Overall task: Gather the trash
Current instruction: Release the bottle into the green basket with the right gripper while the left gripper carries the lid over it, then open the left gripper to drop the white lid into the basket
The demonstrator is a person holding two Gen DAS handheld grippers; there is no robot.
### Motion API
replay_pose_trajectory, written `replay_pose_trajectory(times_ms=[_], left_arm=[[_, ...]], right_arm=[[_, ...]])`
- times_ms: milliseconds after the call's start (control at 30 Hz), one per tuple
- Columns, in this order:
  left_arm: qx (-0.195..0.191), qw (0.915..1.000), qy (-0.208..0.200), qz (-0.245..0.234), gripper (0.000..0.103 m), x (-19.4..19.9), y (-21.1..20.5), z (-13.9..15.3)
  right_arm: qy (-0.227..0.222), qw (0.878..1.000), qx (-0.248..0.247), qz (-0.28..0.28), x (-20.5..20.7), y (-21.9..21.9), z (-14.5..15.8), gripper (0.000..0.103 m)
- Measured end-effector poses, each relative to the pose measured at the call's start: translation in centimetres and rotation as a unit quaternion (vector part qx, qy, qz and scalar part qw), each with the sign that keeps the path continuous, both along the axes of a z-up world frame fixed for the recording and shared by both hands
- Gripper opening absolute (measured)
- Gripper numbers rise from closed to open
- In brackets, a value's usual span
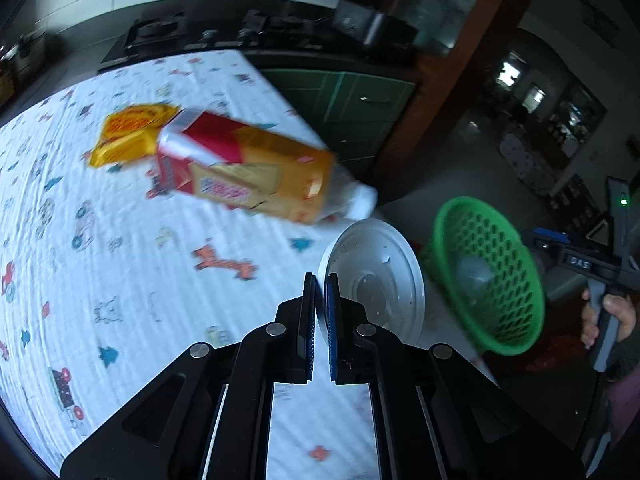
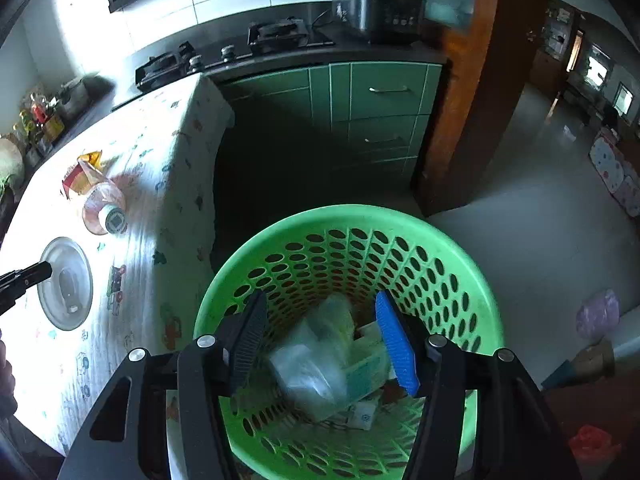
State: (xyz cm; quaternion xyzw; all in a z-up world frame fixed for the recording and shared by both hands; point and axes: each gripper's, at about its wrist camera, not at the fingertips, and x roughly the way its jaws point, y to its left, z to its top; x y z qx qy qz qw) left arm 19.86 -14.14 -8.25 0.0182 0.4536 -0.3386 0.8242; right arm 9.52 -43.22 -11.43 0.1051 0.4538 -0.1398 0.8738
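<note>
My left gripper [image 1: 321, 280] is shut on the rim of a round white plastic lid [image 1: 376, 280], held on edge above the table's right side. The lid also shows in the right wrist view [image 2: 68, 284], with the left gripper's tip at its left rim. My right gripper [image 2: 320, 336] is open and empty over the green perforated basket [image 2: 452, 264], which holds a clear plastic bag [image 2: 316, 360] and cartons. The basket [image 1: 488, 272] hangs right of the lid in the left wrist view. A red and yellow carton [image 1: 248, 168], a yellow wrapper [image 1: 128, 132] and a plastic bottle [image 2: 105, 208] lie on the table.
The table has a white cloth with cartoon prints [image 1: 140, 260]; its far right corner [image 2: 204, 80] drops off to a dark gap. A stove counter [image 2: 256, 40] and green drawers [image 2: 384, 104] stand behind. Jars [image 2: 40, 116] crowd the far left.
</note>
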Motion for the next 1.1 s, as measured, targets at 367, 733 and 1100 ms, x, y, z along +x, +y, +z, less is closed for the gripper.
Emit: replay_pose_trajectory(times_ms=[367,733,1100], left_arm=[[-0.007,0.9971,-0.008,-0.076,0.004,-3.1,-7.9,1.0],[0.007,0.9902,0.009,-0.139,0.004,-6.5,-16.3,-0.6],[0.014,0.9871,0.028,-0.157,0.027,-8.5,-19.2,-2.1]], right_arm=[[-0.042,0.999,-0.024,-0.002,-4.4,0.7,3.5,0.064],[-0.068,0.997,-0.041,-0.023,-10.7,-0.3,5.9,0.070],[-0.063,0.997,-0.038,-0.039,-14.0,-1.7,5.5,0.071]])
